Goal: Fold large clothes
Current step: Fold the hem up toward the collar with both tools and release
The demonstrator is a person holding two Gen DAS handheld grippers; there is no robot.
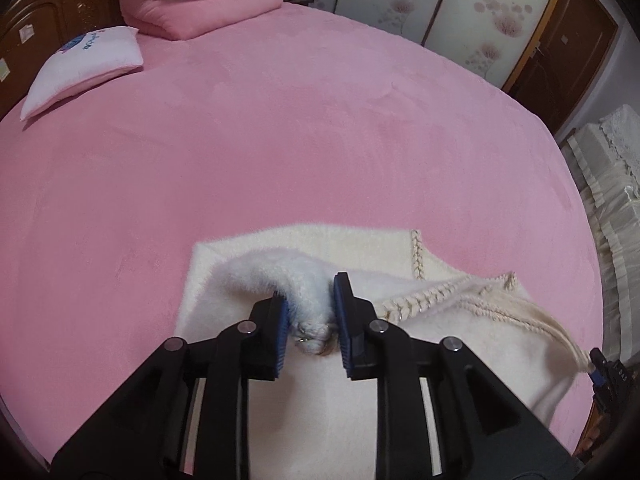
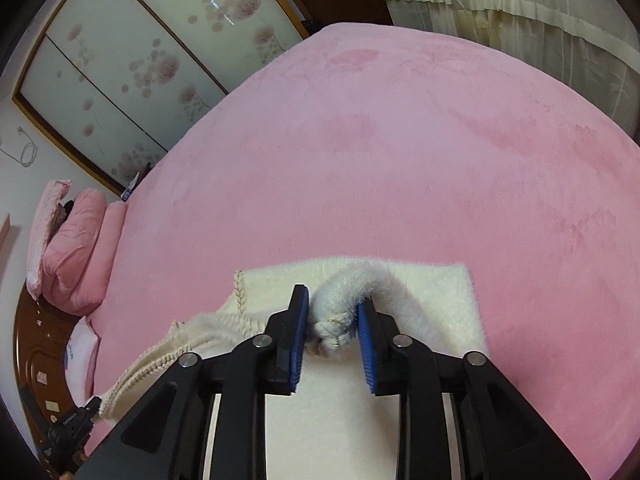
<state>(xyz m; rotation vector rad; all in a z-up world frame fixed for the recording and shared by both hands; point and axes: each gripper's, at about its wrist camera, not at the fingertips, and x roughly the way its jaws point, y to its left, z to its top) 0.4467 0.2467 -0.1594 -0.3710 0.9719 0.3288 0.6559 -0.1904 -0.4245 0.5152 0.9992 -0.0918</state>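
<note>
I see the fluffy cream garment (image 1: 248, 264) with braided trim lying folded at the near edge of the pink bed (image 1: 300, 140). My left gripper (image 1: 310, 320) and right gripper (image 2: 334, 320) each have jaws parted around a rolled corner, pads apparently not pressing. Wide bare bedspread lies beyond.

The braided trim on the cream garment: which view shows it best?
The left wrist view: the braided trim runs unobstructed along the cream garment toward the right gripper. The right wrist view shows the same trim only at its lower left, partly behind the right gripper's own fingers.
</note>
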